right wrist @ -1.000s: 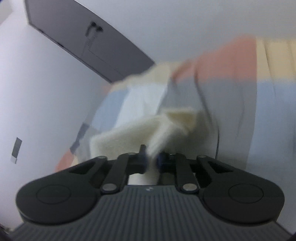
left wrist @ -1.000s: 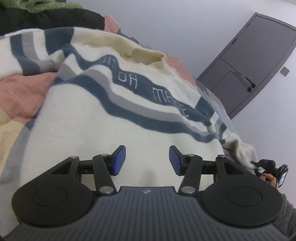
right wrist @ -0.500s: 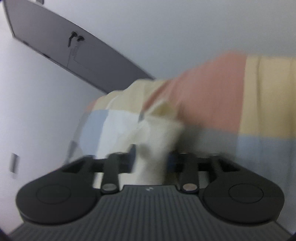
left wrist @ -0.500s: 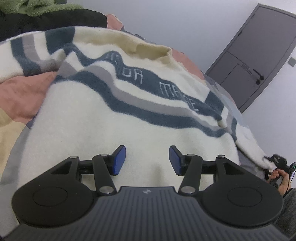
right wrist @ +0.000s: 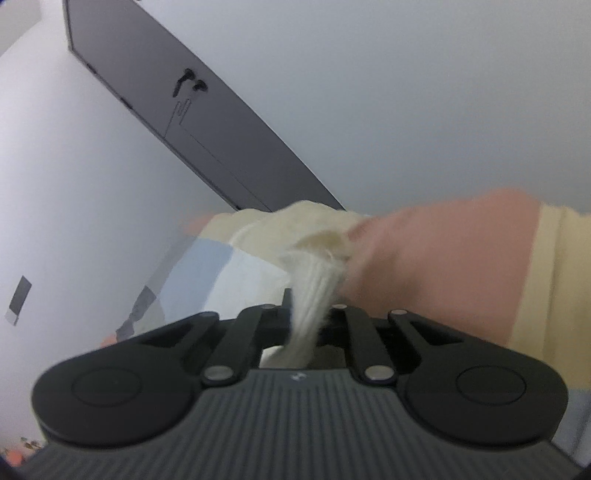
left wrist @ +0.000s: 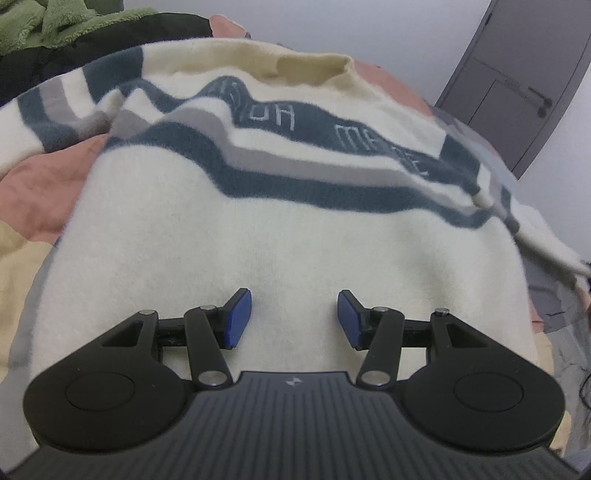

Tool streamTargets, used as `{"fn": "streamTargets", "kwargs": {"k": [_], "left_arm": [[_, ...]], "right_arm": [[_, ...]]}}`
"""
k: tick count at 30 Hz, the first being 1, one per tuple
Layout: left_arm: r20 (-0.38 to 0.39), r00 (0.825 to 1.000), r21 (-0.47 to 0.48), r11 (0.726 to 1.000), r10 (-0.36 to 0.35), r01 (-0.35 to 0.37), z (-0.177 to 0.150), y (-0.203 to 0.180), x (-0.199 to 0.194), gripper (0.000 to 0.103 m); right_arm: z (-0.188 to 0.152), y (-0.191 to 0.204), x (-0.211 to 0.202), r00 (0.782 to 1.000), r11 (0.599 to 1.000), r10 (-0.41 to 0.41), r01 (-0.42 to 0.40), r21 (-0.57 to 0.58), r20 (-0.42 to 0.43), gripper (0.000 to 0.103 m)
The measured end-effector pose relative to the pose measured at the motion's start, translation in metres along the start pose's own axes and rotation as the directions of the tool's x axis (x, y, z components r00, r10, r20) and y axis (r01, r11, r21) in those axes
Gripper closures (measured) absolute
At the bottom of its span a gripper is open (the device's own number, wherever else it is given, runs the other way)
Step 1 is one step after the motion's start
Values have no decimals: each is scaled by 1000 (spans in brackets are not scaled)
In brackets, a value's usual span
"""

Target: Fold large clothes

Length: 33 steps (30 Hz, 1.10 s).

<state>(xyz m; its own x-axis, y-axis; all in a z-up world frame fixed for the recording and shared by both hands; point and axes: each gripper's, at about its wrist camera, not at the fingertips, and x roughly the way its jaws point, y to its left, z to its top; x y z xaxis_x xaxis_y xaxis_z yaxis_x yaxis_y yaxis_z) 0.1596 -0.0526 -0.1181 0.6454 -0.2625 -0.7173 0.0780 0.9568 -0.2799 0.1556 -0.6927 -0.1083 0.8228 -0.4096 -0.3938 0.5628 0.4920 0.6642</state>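
Observation:
A cream sweater (left wrist: 207,229) with dark blue and grey chest stripes and lettering lies spread front-up on the bed. My left gripper (left wrist: 294,318) hovers over its lower body, blue pads apart, nothing between them. The sweater's right sleeve (left wrist: 546,243) stretches off to the right edge of the left wrist view. In the right wrist view my right gripper (right wrist: 312,310) is shut on the ribbed cream sleeve cuff (right wrist: 314,295), which bunches out ahead of the fingers.
The bed cover (right wrist: 436,266) has pink, yellow, pale blue and grey blocks. A green blanket (left wrist: 48,22) and a black garment (left wrist: 110,40) lie at the far left. A dark grey door (left wrist: 517,85) stands in the white wall behind.
The right gripper opened around the cuff and shut on it again, moving along the bed. The left gripper tilted down closer over the sweater's body. The right sleeve has been drawn out straighter.

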Motion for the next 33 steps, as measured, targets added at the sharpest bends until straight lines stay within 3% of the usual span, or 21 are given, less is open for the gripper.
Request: {"fn": "streamTargets", "kwargs": {"k": [6, 11, 14, 16, 20, 24, 28, 31, 33], "left_arm": [[-15, 1000, -47, 999, -27, 26, 9, 4, -5, 43], [-7, 999, -59, 997, -48, 48, 7, 7, -12, 43], [12, 997, -78, 994, -72, 72, 6, 9, -20, 43], [30, 995, -89, 991, -100, 102, 7, 11, -29, 43], [87, 987, -107, 984, -134, 143, 10, 21, -53, 43], [154, 974, -138, 973, -165, 187, 15, 40, -82, 43], [227, 952, -202, 947, -204, 251, 19, 69, -108, 42], [292, 921, -304, 888, -258, 345, 21, 98, -122, 42], [341, 905, -336, 867, -252, 368, 21, 111, -130, 42]], "right_arm": [[21, 64, -22, 994, 986, 98, -92, -137, 38, 93], [23, 162, -75, 959, 905, 284, -258, -338, 28, 93], [10, 226, -119, 901, 804, 433, -395, -445, -19, 93], [-4, 264, -150, 846, 731, 529, -495, -470, -67, 93], [-48, 327, -203, 742, 580, 645, -630, -516, -181, 93], [-113, 368, -246, 659, 438, 678, -719, -540, -327, 93], [-190, 385, -277, 573, 298, 664, -792, -533, -480, 93], [-247, 381, -291, 528, 237, 628, -830, -505, -572, 93], [-281, 374, -299, 509, 208, 594, -845, -492, -623, 93]]}}
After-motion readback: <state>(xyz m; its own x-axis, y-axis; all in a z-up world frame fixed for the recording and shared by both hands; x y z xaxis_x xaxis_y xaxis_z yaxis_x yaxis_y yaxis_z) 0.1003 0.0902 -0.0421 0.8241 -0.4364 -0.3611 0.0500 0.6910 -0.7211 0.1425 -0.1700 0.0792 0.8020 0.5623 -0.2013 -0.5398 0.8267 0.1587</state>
